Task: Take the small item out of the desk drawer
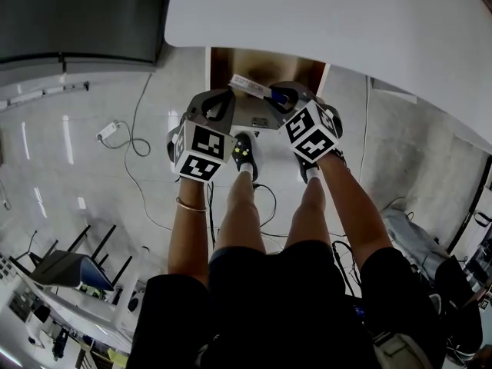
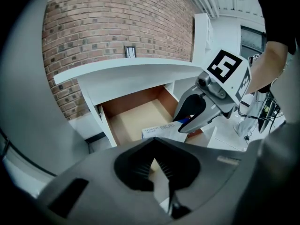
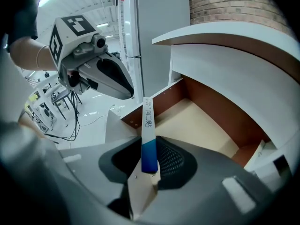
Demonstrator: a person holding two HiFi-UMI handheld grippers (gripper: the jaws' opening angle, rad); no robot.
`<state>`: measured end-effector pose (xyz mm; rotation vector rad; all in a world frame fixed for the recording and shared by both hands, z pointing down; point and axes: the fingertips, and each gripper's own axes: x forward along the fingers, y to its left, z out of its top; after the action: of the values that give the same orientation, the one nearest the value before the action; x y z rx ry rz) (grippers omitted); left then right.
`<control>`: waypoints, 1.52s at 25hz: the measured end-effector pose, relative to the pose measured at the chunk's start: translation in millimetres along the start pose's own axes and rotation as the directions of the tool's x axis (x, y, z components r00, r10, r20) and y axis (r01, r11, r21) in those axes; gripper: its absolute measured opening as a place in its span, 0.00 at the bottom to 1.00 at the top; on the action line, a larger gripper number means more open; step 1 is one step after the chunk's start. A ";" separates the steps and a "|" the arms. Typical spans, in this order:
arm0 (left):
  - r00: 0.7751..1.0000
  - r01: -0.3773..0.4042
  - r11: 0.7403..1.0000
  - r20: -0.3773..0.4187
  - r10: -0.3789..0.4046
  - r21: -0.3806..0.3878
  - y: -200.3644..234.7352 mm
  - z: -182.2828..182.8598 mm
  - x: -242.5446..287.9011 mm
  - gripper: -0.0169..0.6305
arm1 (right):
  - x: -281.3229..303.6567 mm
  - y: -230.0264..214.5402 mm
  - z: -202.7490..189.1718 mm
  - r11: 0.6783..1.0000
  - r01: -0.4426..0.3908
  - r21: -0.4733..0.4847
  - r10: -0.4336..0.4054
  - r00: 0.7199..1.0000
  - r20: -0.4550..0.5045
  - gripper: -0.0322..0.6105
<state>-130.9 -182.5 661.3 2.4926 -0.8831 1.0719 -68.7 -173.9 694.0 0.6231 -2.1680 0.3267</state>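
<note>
The desk drawer (image 1: 265,68) stands pulled open under the white desk top (image 1: 330,21); its wooden bottom (image 2: 136,121) looks bare. A slim white box with a blue end (image 3: 147,135) is held over the drawer's front, my right gripper (image 3: 151,162) shut on its blue end. In the head view the box (image 1: 250,87) sticks out to the left of my right gripper (image 1: 281,97). The left gripper view shows it as a white box (image 2: 160,131) in the other gripper's jaws. My left gripper (image 1: 217,110) hovers beside it, jaws shut (image 2: 158,165) with nothing between them.
The person's legs and dark shoes (image 1: 244,154) stand right in front of the drawer. A power strip (image 1: 108,131) and cables lie on the shiny floor to the left. Chairs (image 1: 65,267) stand at the lower left. A brick wall (image 2: 108,27) rises behind the desk.
</note>
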 end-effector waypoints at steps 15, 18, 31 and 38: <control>0.999 -0.020 0.999 0.043 0.022 -0.050 -4.8 31.8 -34.7 0.03 | -47.6 1.8 18.1 0.998 0.038 0.050 -0.040 0.999 0.034 0.22; 0.998 -0.020 0.998 0.051 0.023 -0.057 -8.6 37.8 -40.3 0.03 | -56.7 3.1 19.9 0.998 0.043 0.056 -0.045 0.998 0.040 0.22; 0.996 -0.023 0.997 0.081 0.030 -0.079 -18.9 56.1 -70.3 0.03 | -93.6 11.6 38.5 0.994 0.065 0.086 -0.073 0.993 0.089 0.22; 0.995 -0.024 0.996 0.098 0.033 -0.086 -15.3 69.1 -81.9 0.03 | -108.3 8.1 47.5 0.991 0.079 0.110 -0.091 0.990 0.107 0.22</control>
<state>-126.7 -169.0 554.0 2.4876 -0.9739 0.9062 -47.2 -152.9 579.3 0.8086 -2.2342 0.3707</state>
